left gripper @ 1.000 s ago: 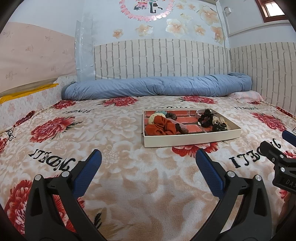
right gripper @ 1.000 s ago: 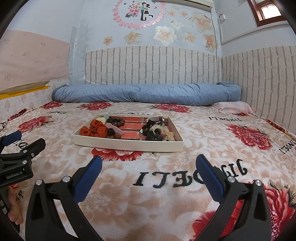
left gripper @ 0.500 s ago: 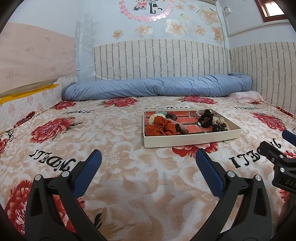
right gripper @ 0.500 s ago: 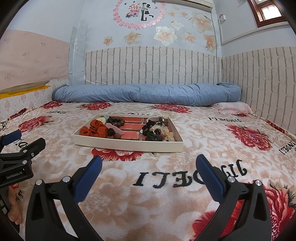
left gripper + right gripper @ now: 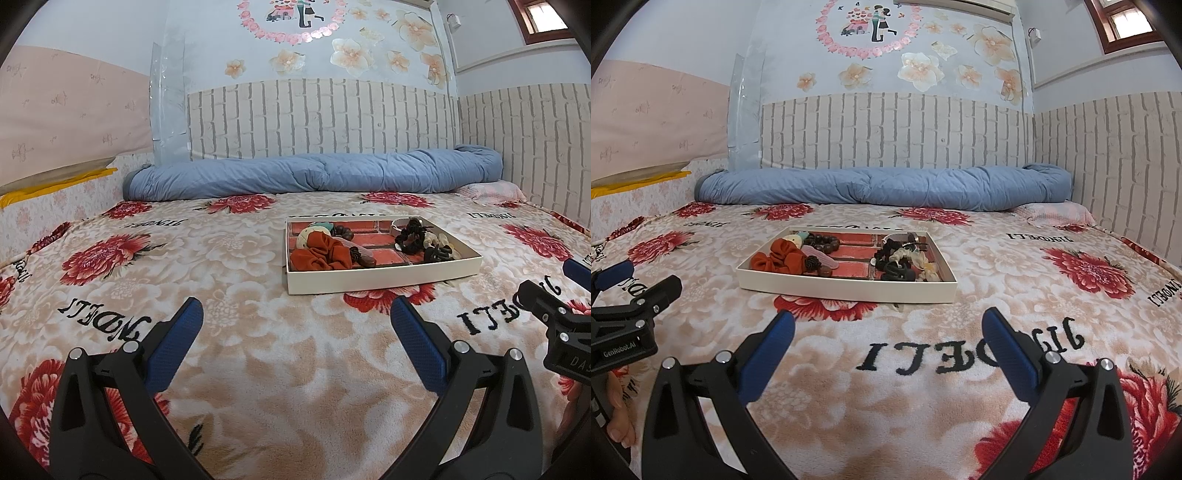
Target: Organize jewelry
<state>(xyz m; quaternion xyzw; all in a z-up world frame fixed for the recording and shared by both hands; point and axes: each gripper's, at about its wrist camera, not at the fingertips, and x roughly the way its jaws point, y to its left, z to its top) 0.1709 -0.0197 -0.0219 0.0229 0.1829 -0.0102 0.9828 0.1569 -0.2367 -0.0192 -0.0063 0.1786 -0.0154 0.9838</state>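
Two grippers are hovering low over a bed covered by a flowered blanket (image 5: 229,369), cream with big red blooms and black lettering. A long blue rolled quilt (image 5: 314,177) is lying across the far end, at twelve o'clock, against a brick-patterned wall. A shallow white box (image 5: 846,286) is sitting on the blanket ahead of both grippers: at about one o'clock in the left wrist view and eleven o'clock in the right wrist view. Its floor is showing a red brick print. Inside, an orange scrunchie (image 5: 779,256) is lying at the left end, with a dark bead bracelet (image 5: 823,242) just behind it. A black scrunchie (image 5: 892,256) and pale hair ties are bunching together at the right end.

The left gripper (image 5: 295,325) is holding its blue-padded fingers wide apart, gripping nothing, well short of the box. The right gripper (image 5: 886,326) is doing the same, fingers spread and empty. Each gripper is showing at the edge of the other's view.
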